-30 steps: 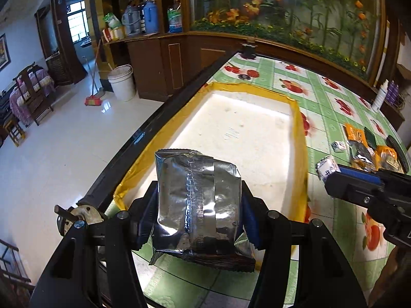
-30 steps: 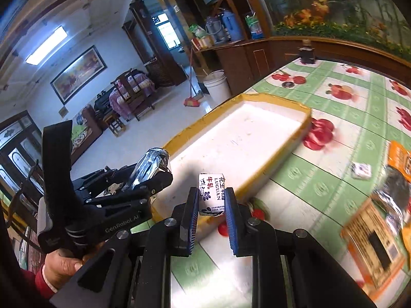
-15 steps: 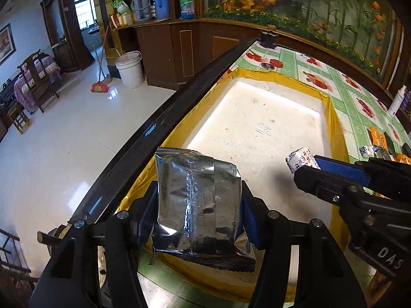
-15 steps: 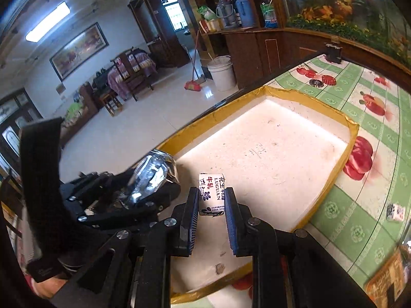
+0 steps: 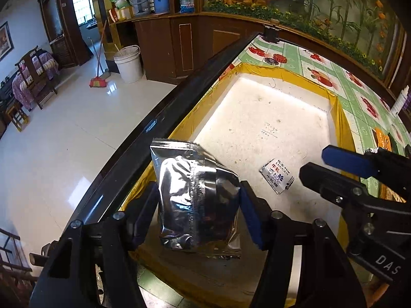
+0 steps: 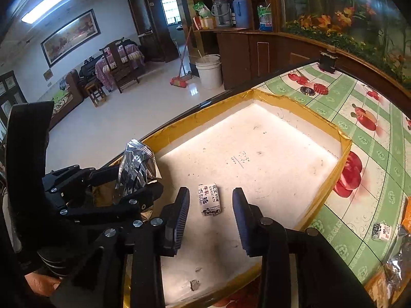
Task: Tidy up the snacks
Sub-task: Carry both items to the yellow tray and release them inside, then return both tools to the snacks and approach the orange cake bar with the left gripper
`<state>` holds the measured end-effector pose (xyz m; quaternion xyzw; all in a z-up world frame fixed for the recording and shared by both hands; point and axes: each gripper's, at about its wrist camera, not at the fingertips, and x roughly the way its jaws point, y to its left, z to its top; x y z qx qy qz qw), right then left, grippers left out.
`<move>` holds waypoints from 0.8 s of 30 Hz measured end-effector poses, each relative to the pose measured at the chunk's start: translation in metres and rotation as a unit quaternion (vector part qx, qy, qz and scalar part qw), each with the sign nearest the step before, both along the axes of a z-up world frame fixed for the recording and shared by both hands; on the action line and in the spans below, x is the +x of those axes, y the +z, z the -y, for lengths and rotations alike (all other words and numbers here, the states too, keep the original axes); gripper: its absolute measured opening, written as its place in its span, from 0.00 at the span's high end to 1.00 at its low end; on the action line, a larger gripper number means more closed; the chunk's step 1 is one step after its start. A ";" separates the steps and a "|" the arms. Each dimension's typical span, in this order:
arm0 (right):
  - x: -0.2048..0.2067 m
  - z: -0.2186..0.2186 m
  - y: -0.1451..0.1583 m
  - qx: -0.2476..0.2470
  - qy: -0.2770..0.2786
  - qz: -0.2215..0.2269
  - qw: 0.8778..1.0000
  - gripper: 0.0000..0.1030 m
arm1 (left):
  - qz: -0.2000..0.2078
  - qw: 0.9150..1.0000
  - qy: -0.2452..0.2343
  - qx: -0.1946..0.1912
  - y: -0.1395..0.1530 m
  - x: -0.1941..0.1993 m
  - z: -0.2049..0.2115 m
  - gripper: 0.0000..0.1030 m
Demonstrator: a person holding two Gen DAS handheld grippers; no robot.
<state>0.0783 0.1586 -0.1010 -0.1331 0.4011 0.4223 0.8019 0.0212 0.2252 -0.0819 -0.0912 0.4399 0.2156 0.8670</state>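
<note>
Tray (image 5: 341, 128) on tabletop (image 6: 372, 159) | left tool (image 5: 197, 208) clamps foil bag (image 5: 195, 197) above tray's near edge | right tool (image 6: 210, 220) spread wide over candy (image 6: 209, 199) lying on tray floor, untouched by either finger

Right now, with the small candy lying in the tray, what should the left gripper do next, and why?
Probably open and drop its load. The left gripper holds the silver snack packet above the near end of the yellow-rimmed tray, while the right gripper is open, with the small candy lying on the tray floor.
</note>
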 end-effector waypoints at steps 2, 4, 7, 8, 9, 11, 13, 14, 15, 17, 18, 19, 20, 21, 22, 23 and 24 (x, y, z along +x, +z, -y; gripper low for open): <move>0.001 0.005 0.004 0.002 -0.006 0.008 1.000 0.58 | -0.001 1.000 0.000 0.005 0.001 0.001 0.002 0.28; 0.000 0.016 0.011 0.008 -0.015 0.019 1.000 0.51 | -0.004 1.000 -0.001 0.006 0.000 0.002 0.002 0.27; -0.007 0.041 0.025 0.027 -0.030 0.031 0.999 0.44 | -0.015 1.000 -0.003 0.015 -0.003 0.005 0.006 0.26; -0.007 0.051 0.029 0.033 -0.035 0.034 0.998 0.42 | -0.017 1.000 -0.004 0.019 -0.002 0.005 0.008 0.26; -0.009 0.059 0.032 0.038 -0.041 0.035 0.998 0.40 | -0.017 1.000 -0.004 0.022 -0.001 0.006 0.010 0.26; -0.011 0.080 0.039 0.051 -0.056 0.034 0.997 0.35 | -0.007 1.000 -0.005 0.027 0.005 0.002 0.014 0.26; -0.016 0.102 0.044 0.063 -0.070 0.033 0.995 0.33 | 0.003 0.999 -0.008 0.033 0.012 0.000 0.019 0.26; -0.017 0.113 0.045 0.065 -0.079 0.032 0.994 0.31 | 0.008 0.999 -0.010 0.039 0.017 -0.002 0.023 0.26; -0.018 0.125 0.045 0.068 -0.088 0.032 0.993 0.28 | 0.012 0.999 -0.012 0.044 0.020 -0.003 0.025 0.26; -0.021 0.147 0.044 0.072 -0.107 0.029 0.991 0.26 | 0.023 0.998 -0.015 0.054 0.029 -0.007 0.032 0.21; -0.022 0.159 0.043 0.073 -0.118 0.027 0.990 0.25 | 0.027 0.998 -0.015 0.057 0.033 -0.009 0.035 0.19; -0.023 0.171 0.040 0.074 -0.129 0.024 0.989 0.25 | 0.035 0.997 -0.017 0.059 0.037 -0.011 0.039 0.18; -0.024 0.181 0.038 0.076 -0.139 0.019 0.987 0.25 | 0.040 0.997 -0.020 0.059 0.040 -0.013 0.042 0.18; -0.024 0.192 0.036 0.078 -0.150 0.015 0.986 0.25 | 0.045 0.997 -0.024 0.057 0.044 -0.014 0.046 0.18; -0.024 0.204 0.033 0.079 -0.161 0.010 0.984 0.25 | 0.049 0.997 -0.029 0.054 0.047 -0.015 0.050 0.18; -0.024 0.215 0.030 0.078 -0.174 0.008 0.982 0.25 | 0.052 0.997 -0.035 0.050 0.049 -0.015 0.054 0.18; -0.025 0.228 0.026 0.077 -0.187 0.005 0.979 0.25 | 0.056 0.997 -0.040 0.046 0.050 -0.014 0.059 0.18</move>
